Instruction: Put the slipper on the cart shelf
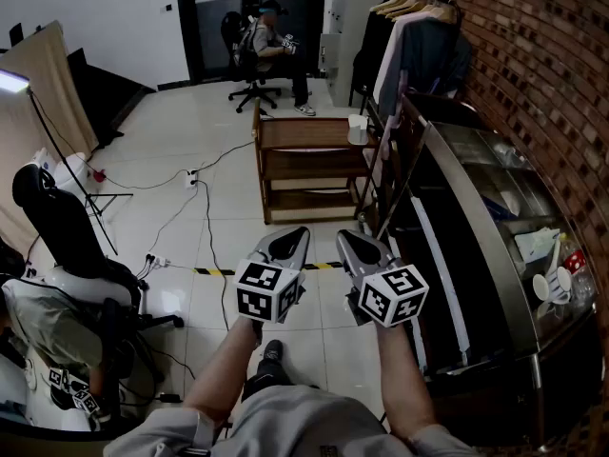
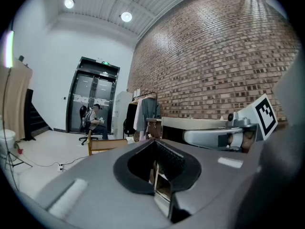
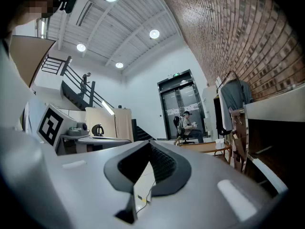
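No slipper shows in any view. The wooden cart [image 1: 314, 165] with its open shelves stands on the tiled floor a few steps ahead, and it also shows low in the left gripper view [image 2: 107, 144] and the right gripper view [image 3: 209, 148]. I hold both grippers side by side at waist height, pointed toward the cart. The left gripper [image 1: 290, 240] [image 2: 155, 149] has its jaws together with nothing between them. My right gripper [image 1: 354, 243] [image 3: 148, 149] is shut too, and empty.
A white cup [image 1: 358, 129] sits on the cart top. A glass-fronted counter [image 1: 495, 193] runs along the brick wall at the right, with a clothes rack [image 1: 419, 27] behind it. Cables [image 1: 205, 208] cross the floor. An office chair [image 1: 62, 231] is at the left. A person [image 1: 268, 41] sits at the back.
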Demonstrator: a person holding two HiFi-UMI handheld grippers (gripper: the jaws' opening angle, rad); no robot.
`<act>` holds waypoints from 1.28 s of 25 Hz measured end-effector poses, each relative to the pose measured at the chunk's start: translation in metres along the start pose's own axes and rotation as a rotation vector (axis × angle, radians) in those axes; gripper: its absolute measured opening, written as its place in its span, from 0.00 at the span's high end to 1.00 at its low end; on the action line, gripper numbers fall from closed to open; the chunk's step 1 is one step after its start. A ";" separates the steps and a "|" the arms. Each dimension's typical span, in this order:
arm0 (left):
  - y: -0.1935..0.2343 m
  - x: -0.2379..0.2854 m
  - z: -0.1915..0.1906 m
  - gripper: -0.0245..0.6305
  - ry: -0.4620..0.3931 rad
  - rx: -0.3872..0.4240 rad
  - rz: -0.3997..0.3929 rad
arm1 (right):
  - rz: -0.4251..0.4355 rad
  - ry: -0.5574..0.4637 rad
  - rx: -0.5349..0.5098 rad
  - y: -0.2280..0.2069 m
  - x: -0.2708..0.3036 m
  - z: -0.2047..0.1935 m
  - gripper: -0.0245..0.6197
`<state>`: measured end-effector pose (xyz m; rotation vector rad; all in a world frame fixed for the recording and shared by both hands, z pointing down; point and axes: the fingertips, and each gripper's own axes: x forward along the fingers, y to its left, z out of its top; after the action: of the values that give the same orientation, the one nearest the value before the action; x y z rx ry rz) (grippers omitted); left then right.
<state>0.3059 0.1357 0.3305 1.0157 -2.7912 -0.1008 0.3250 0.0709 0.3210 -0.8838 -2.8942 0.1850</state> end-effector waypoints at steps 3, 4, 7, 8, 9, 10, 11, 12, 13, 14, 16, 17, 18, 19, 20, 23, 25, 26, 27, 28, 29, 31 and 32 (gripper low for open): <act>0.019 0.010 0.001 0.95 -0.001 0.002 0.004 | -0.002 0.002 -0.001 -0.005 0.016 0.001 0.96; 0.025 0.014 0.001 0.95 0.001 0.000 0.003 | -0.002 0.005 0.000 -0.007 0.022 -0.001 0.96; 0.042 0.025 0.000 0.95 0.010 -0.008 -0.004 | -0.008 0.022 0.010 -0.012 0.041 -0.007 0.96; 0.048 0.030 0.000 0.95 0.012 -0.010 -0.007 | -0.011 0.028 0.012 -0.014 0.048 -0.009 0.96; 0.055 0.035 0.000 0.95 0.014 -0.013 -0.010 | -0.015 0.032 0.014 -0.017 0.056 -0.011 0.96; 0.063 0.040 0.000 0.95 0.016 -0.015 -0.013 | -0.018 0.036 0.016 -0.020 0.065 -0.012 0.96; 0.072 0.045 0.001 0.95 0.017 -0.018 -0.016 | -0.021 0.040 0.017 -0.023 0.075 -0.012 0.96; 0.081 0.051 0.001 0.95 0.018 -0.020 -0.019 | -0.025 0.043 0.018 -0.026 0.085 -0.012 0.96; 0.090 0.058 0.003 0.95 0.019 -0.021 -0.023 | -0.030 0.045 0.019 -0.030 0.095 -0.012 0.96; 0.100 0.064 0.004 0.95 0.020 -0.022 -0.028 | -0.036 0.047 0.020 -0.034 0.106 -0.011 0.96; 0.119 0.078 0.007 0.95 0.023 -0.021 -0.038 | -0.049 0.049 0.021 -0.042 0.127 -0.009 0.96; 0.129 0.085 0.009 0.95 0.025 -0.021 -0.043 | -0.056 0.049 0.021 -0.046 0.139 -0.008 0.96; 0.139 0.092 0.010 0.95 0.026 -0.022 -0.048 | -0.063 0.049 0.020 -0.050 0.150 -0.007 0.96; 0.149 0.099 0.012 0.95 0.028 -0.023 -0.053 | -0.070 0.049 0.020 -0.055 0.161 -0.005 0.96; 0.158 0.106 0.014 0.95 0.031 -0.025 -0.060 | -0.077 0.049 0.020 -0.059 0.173 -0.003 0.96; 0.183 0.127 0.017 0.95 0.045 -0.022 -0.083 | -0.100 0.047 0.028 -0.072 0.205 0.000 0.96; 0.200 0.140 0.017 0.95 0.056 -0.020 -0.096 | -0.116 0.047 0.036 -0.078 0.224 0.000 0.96; 0.208 0.146 0.018 0.95 0.061 -0.022 -0.102 | -0.123 0.049 0.041 -0.081 0.233 0.000 0.96; 0.215 0.152 0.018 0.95 0.067 -0.029 -0.107 | -0.130 0.054 0.045 -0.085 0.243 -0.001 0.96; 0.221 0.159 0.019 0.95 0.074 -0.038 -0.113 | -0.135 0.060 0.049 -0.088 0.252 -0.002 0.96; 0.227 0.165 0.019 0.95 0.080 -0.047 -0.119 | -0.139 0.068 0.055 -0.092 0.261 -0.003 0.96; 0.238 0.176 0.017 0.95 0.088 -0.053 -0.129 | -0.144 0.080 0.064 -0.096 0.278 -0.007 0.96; 0.245 0.182 0.017 0.95 0.089 -0.052 -0.131 | -0.146 0.082 0.065 -0.099 0.286 -0.007 0.96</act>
<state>0.0108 0.2060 0.3681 1.1593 -2.6273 -0.1409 0.0361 0.1508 0.3625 -0.6502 -2.8444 0.2227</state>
